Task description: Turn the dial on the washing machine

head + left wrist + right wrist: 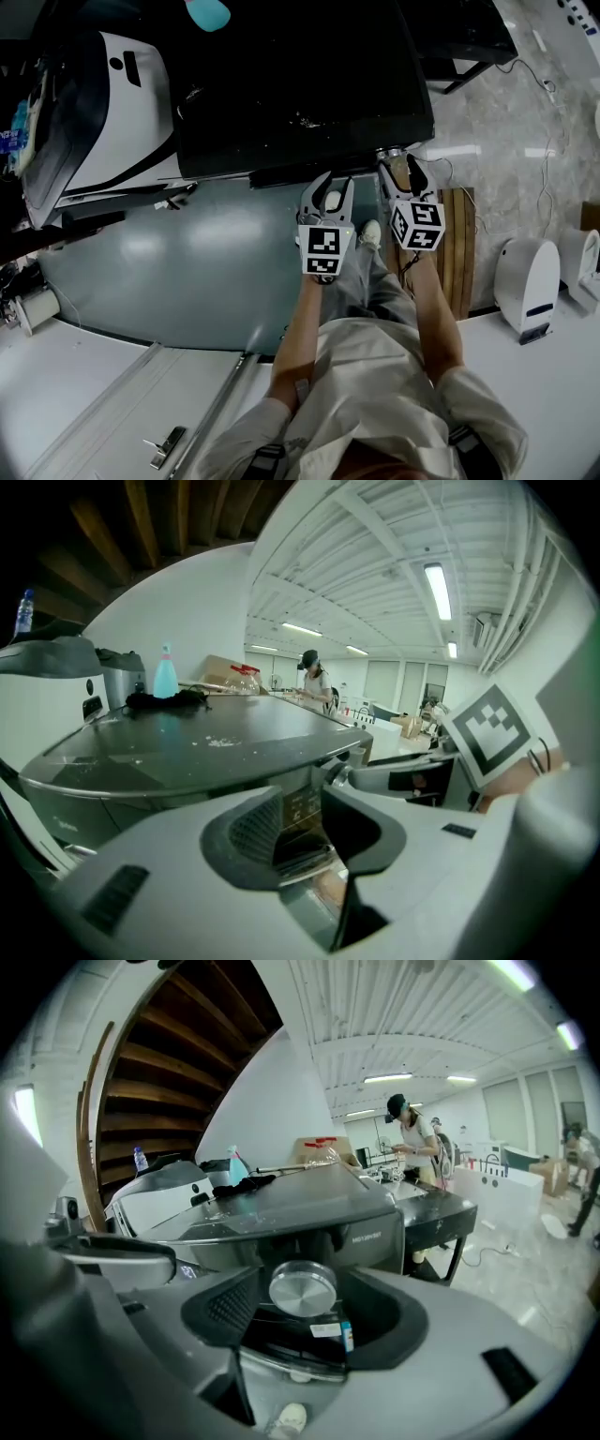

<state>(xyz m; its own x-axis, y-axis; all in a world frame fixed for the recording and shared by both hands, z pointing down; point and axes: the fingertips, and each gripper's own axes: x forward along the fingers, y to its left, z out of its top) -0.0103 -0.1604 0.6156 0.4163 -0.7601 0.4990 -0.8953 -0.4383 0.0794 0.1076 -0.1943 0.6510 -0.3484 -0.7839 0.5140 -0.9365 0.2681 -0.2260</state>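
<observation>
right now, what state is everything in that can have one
left tongs: open, holding nothing
right tongs: open, set around the dial, pads seem clear of it
dial: between the right tongs, not gripped
washing machine lid: down
blue bottle: upright on the lid

Probably an appliance test lab, washing machine (300,84), strip lights (437,589), white floor units (527,281).
</observation>
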